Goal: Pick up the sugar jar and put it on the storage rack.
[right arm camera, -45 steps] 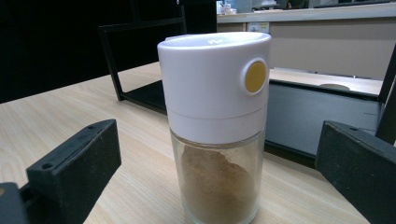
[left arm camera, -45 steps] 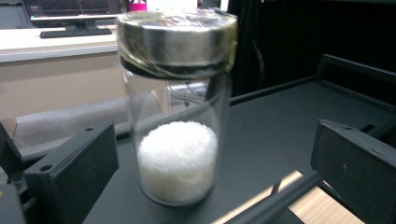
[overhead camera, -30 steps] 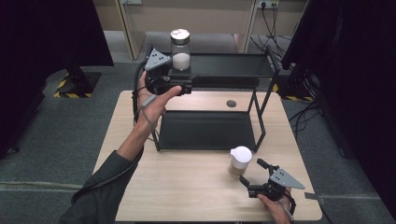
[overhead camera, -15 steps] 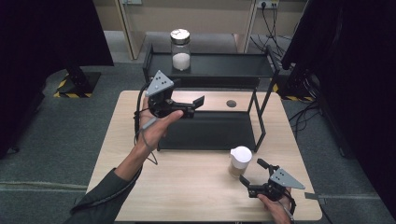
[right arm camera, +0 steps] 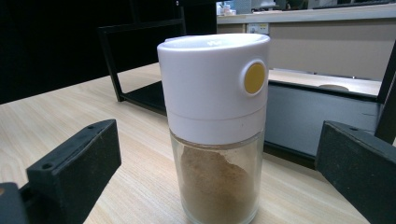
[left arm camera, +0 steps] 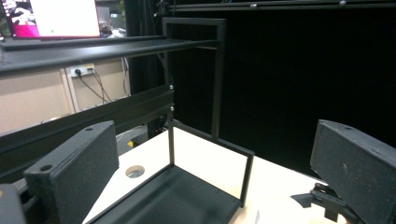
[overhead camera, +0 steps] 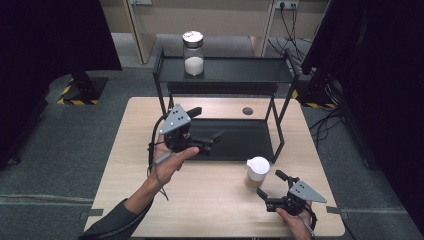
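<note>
Between the right gripper's (overhead camera: 266, 186) spread fingers stands the spice jar (overhead camera: 256, 173), untouched beside the rack (overhead camera: 278, 145); left gripper (overhead camera: 209, 130) spread, empty.

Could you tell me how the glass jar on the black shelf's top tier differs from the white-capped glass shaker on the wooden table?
The glass jar holds white powder under a metal lid; the white-capped glass shaker holds brown powder. The jar stands on the black shelf, away from both grippers; the shaker stands before the open right gripper. Both are upright.

Lab recording bay: black curtains (overhead camera: 45, 40), hazard-taped stand feet (overhead camera: 75, 92), wall sockets (overhead camera: 282, 5), cables (overhead camera: 295, 25), monitor (left arm camera: 51, 18).
</note>
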### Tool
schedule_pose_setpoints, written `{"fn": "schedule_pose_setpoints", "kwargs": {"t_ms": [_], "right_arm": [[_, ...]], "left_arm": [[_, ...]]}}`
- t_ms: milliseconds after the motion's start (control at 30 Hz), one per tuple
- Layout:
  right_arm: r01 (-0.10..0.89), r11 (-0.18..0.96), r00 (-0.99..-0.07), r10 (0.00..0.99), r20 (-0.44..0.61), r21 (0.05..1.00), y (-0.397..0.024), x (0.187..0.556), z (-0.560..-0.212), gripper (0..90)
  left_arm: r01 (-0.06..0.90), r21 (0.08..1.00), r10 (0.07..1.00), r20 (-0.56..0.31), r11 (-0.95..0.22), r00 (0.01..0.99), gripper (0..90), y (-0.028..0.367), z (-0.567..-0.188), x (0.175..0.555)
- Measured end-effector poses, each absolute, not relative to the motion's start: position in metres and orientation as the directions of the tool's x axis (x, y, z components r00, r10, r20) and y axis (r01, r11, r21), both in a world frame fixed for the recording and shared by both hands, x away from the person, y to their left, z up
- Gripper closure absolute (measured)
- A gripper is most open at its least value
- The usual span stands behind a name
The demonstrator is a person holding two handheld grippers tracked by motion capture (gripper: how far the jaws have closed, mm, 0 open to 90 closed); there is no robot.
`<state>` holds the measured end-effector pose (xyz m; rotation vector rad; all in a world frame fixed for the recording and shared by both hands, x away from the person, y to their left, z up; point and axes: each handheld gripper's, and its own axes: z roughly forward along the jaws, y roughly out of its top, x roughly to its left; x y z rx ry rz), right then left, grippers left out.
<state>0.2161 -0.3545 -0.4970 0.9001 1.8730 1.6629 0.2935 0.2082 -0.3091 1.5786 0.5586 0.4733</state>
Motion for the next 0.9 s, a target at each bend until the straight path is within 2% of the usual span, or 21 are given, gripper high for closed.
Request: {"fn": "schedule_pose_setpoints", "kwargs": {"t_ms": [633, 900], "right_arm": [[0.159, 0.044, -0.669, 0.74, 0.074, 0.986, -0.355, 0.216, -0.497, 0.5], [0.159, 0.046, -0.67, 0.739, 0.074, 0.986, -0.354, 0.216, -0.497, 0.5]], "left_arm": [[0.086, 0.994, 0.56, -0.033, -0.069, 0.828, 0.2, 0.208, -0.37, 0.271], [0.119, 0.992, 0.533, -0.08, -0.039, 0.842, 0.3, 0.206, -0.405, 0.268]]}}
